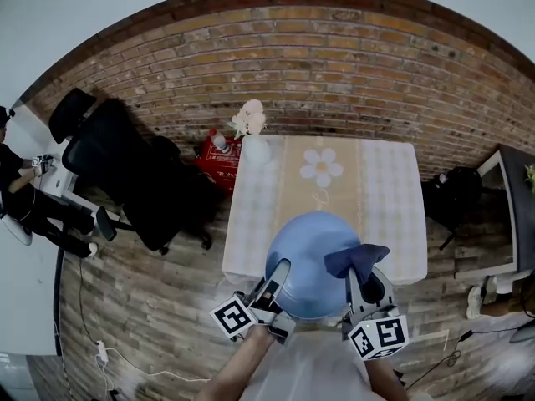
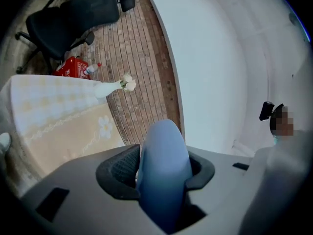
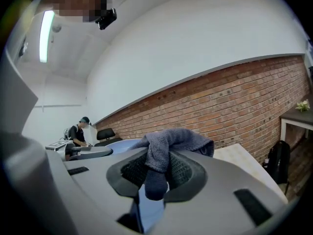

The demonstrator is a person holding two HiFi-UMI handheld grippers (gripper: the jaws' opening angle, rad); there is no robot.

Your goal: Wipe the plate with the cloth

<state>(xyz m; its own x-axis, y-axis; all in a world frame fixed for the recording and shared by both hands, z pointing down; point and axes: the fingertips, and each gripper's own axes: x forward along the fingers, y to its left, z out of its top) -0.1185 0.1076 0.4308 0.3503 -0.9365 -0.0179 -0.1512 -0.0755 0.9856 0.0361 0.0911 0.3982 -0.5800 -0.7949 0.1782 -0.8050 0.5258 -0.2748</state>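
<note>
- Forearms [image 1: 242, 370] lowest in head view. Each gripper carries a marker cube [image 1: 232, 317] with black-and-white squares, no text.
- left gripper [image 1: 280, 272]: jaws clamped on the rim of the blue plate [image 1: 311, 253]. Its own view shows the plate edge-on, filling the gap between the pads.
- right gripper [image 1: 361, 281]: jaws closed on a fold of the dark grey-blue cloth [image 1: 355, 259]. The loose end lies over the plate's right side.
- plate is over the near edge of the worktop [image 1: 267, 190], about mid-width. Can't tell if it touches the surface.
- worktop cover: pale check with a beige runner and a white flower print [image 1: 321, 167] toward the far edge. Script line under it is too small to read.
- white vase [image 1: 255, 150] with pale flowers at the far left corner.
- off the far left corner: red box [image 1: 216, 164] with white print, unreadable, and a bottle [image 1: 220, 142] on it.
- black office chair [image 1: 125, 170] left of the worktop, seated person [image 1: 25, 199] beyond it.
- black bag [image 1: 456, 195] on the floor off the right edge.
</note>
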